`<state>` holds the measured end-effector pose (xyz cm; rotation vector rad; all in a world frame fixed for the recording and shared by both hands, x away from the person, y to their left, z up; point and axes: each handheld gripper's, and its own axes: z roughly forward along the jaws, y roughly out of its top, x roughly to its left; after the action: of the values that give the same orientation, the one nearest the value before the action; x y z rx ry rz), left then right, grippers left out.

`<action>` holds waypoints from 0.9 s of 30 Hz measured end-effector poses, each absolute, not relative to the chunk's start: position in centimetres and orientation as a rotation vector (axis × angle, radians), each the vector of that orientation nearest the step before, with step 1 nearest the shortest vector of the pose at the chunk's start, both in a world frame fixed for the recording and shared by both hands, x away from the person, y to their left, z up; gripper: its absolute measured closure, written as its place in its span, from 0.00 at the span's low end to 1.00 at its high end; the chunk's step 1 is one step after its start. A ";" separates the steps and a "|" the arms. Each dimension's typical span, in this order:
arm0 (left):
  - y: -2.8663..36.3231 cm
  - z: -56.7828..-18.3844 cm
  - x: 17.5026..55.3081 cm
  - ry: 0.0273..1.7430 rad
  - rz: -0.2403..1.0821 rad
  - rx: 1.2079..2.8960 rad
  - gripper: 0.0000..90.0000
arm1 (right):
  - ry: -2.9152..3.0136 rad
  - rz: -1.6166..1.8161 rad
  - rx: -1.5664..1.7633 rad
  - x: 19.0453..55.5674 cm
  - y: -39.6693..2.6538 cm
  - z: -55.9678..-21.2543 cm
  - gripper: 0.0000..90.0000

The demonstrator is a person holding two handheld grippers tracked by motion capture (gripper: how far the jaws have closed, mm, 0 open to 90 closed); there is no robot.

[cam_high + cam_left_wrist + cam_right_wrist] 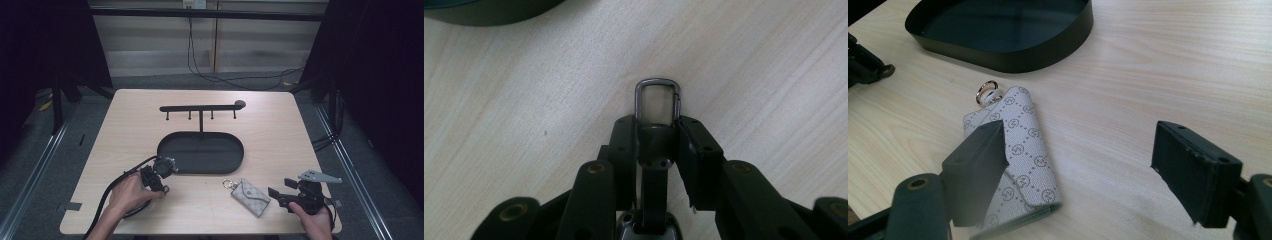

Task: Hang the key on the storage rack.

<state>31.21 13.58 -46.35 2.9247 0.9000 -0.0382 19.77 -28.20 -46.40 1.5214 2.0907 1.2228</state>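
left tongs (pixel 656 131) clamp metal clasp (pixel 657 100); bare table (pixel 774 60) ahead.

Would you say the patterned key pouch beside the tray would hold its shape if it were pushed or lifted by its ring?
The key pouch looks like soft, flat, fabric-like material with a folded flap, so it would probably slide, not roll. It appears thin, likely light. Lifted by the metal ring, it would probably dangle and swing.

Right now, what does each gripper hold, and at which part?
The left gripper is shut on a key clip, gripped at its dark base below the metal loop. The right gripper is open beside the patterned key pouch and holds nothing.
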 end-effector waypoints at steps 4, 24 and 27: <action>13.3 -46.4 31.3 0.931 -0.042 2.935 0.78 | 2.092 1.222 1.522 19.8 -28.2 -46.4 0.24; 15.3 -45.2 32.2 0.993 -0.162 2.807 0.79 | 2.086 1.228 1.541 19.9 -28.2 -46.4 0.24; 15.4 -44.5 32.3 0.982 -0.154 2.793 0.79 | 2.085 1.227 1.542 19.9 -28.2 -46.4 0.24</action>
<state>32.32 15.41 -44.50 2.7928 0.9819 -0.1536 19.88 -28.23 -46.43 1.5419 2.0848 1.2267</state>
